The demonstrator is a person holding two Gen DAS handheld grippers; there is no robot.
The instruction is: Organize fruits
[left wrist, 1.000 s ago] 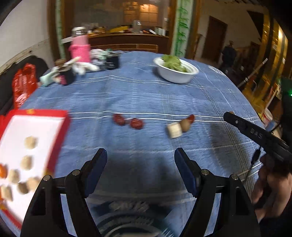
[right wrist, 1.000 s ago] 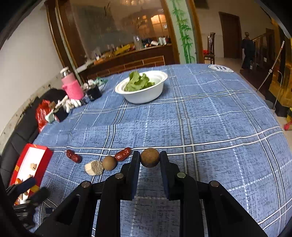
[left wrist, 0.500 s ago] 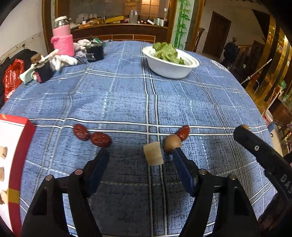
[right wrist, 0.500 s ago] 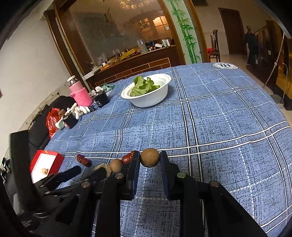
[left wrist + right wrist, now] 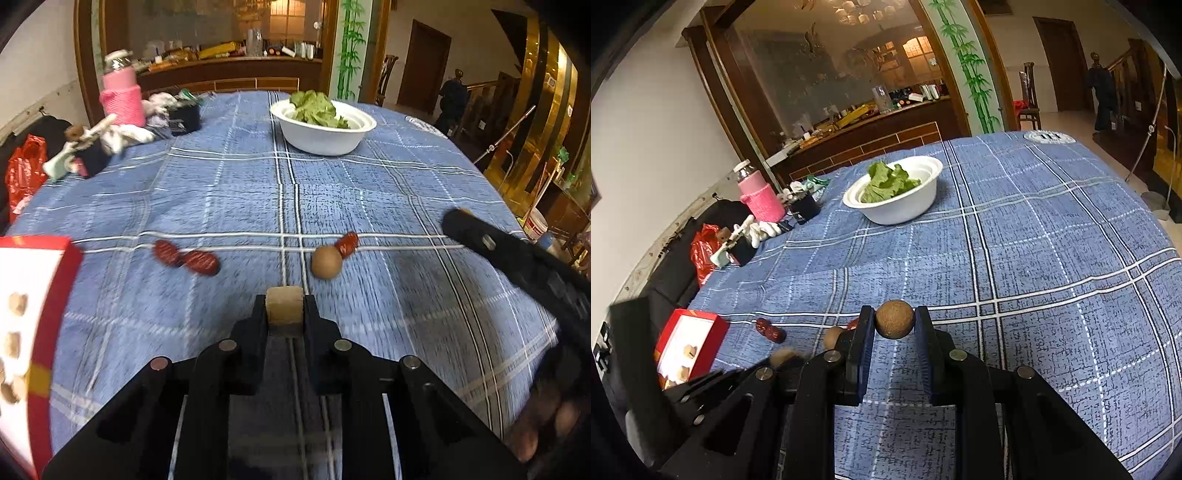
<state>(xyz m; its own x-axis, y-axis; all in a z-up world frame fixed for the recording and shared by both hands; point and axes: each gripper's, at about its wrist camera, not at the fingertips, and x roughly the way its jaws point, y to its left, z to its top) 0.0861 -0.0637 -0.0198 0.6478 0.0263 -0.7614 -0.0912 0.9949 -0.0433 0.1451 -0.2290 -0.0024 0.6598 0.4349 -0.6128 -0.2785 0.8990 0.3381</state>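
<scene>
Fruits lie on the blue checked worktop [image 5: 406, 184]: two red dates [image 5: 186, 257], a brown round fruit [image 5: 326, 261] touching a third date [image 5: 348, 243]. Left claw [image 5: 284, 314] grips a tan cube [image 5: 284, 309]; right claw [image 5: 894, 326] grips a brown ball [image 5: 894, 324]. Red box [image 5: 33, 332] sits left.

Far side of the blue plaid tablecloth [image 5: 1052, 236], all quiet.
A white bowl [image 5: 897, 206] of green leaves [image 5: 886, 181] sits near the far edge, towards the middle. A bottle in a pink knitted sleeve [image 5: 761, 197] stands by the far left corner, just beside a dark cup [image 5: 807, 208] and white gloves [image 5: 764, 229]. Off the left edge there's a red plastic bag [image 5: 701, 251]; behind the table, a cluttered wooden counter [image 5: 864, 122].
</scene>
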